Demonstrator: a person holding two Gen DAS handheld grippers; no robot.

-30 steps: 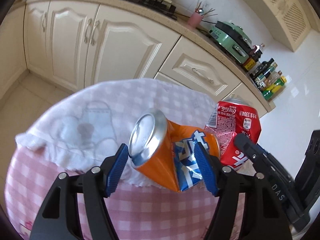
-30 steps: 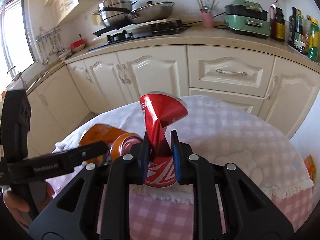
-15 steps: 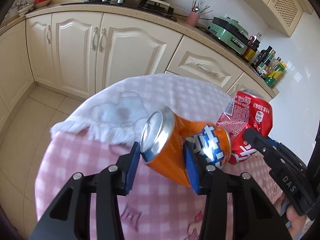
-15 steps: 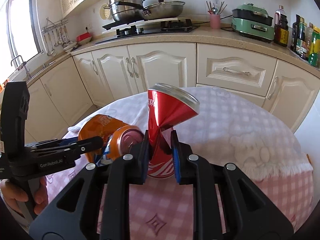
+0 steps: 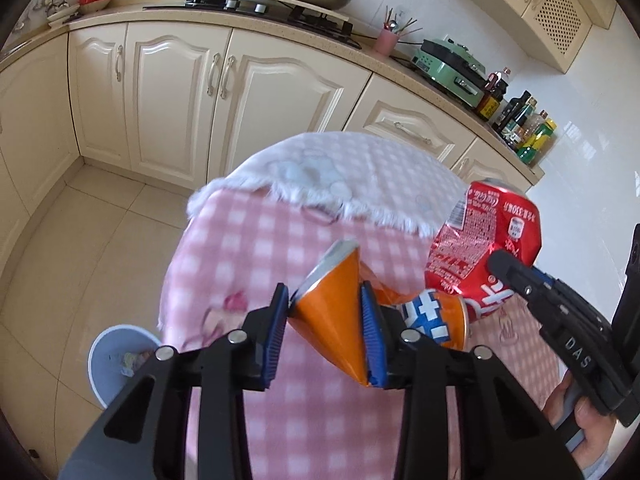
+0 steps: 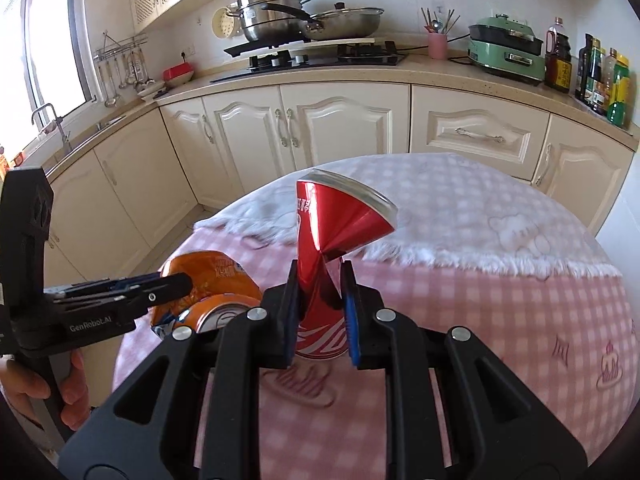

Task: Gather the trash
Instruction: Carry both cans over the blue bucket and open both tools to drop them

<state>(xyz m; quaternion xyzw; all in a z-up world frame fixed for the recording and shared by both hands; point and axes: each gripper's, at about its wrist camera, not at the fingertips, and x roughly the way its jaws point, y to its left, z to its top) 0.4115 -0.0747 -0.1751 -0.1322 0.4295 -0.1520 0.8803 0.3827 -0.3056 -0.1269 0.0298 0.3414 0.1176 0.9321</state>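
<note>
My left gripper (image 5: pixel 325 330) is shut on a crushed orange soda can (image 5: pixel 340 312) and holds it above the pink checked tablecloth (image 5: pixel 240 248). My right gripper (image 6: pixel 320 312) is shut on a crushed red cola can (image 6: pixel 332 232), held upright above the cloth. The red can also shows at the right of the left wrist view (image 5: pixel 484 240). The orange can and the left gripper's fingers (image 6: pixel 160 286) show at the left of the right wrist view (image 6: pixel 208 280). A pale blue trash bin (image 5: pixel 116 360) with some litter inside stands on the floor at the lower left of the table.
A white fringed cloth (image 6: pixel 460 216) covers the table's far half. Cream kitchen cabinets (image 6: pixel 340 128) and a counter with a stove, pots (image 6: pixel 280 16), a green appliance (image 6: pixel 504 48) and bottles (image 6: pixel 600 72) stand behind. The tiled floor (image 5: pixel 80 240) lies to the left.
Both grippers have pulled back toward the near side of the table with their cans. The left gripper has closed further, crushing the orange can. The bin has come into view.
</note>
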